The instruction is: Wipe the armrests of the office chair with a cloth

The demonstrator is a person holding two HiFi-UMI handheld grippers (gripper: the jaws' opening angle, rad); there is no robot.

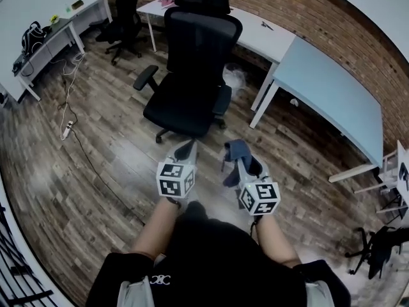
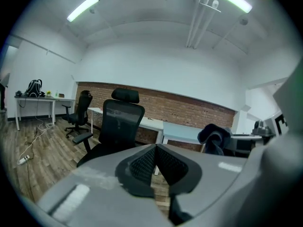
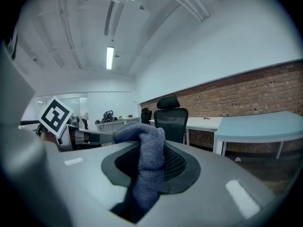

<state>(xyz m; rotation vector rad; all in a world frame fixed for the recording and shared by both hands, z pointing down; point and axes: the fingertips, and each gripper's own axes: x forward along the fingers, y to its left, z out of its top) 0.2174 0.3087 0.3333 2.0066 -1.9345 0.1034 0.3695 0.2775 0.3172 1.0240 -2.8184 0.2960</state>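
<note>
Cloth [image 3: 146, 155], blue-grey, nubby, bunched

Left gripper [image 1: 187, 149], right gripper [image 1: 236, 162]: grey moulded shells, black ribbed jaw pads [image 2: 142, 163]. Marker cube [image 1: 175, 178] on each: white, black square patterns. Person: black short-sleeved top [image 1: 211, 254], grey shoulder patches.

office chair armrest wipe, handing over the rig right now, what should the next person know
Left gripper: shut, empty.
Right gripper: shut on the blue-grey cloth.
Office chair stands ahead on the wood floor, seat towards you, both grippers short of it.
Done: cloth in hand.
Left: wipe left-hand armrest and right-hand armrest, as the head view shows them; neither touched yet.
</note>
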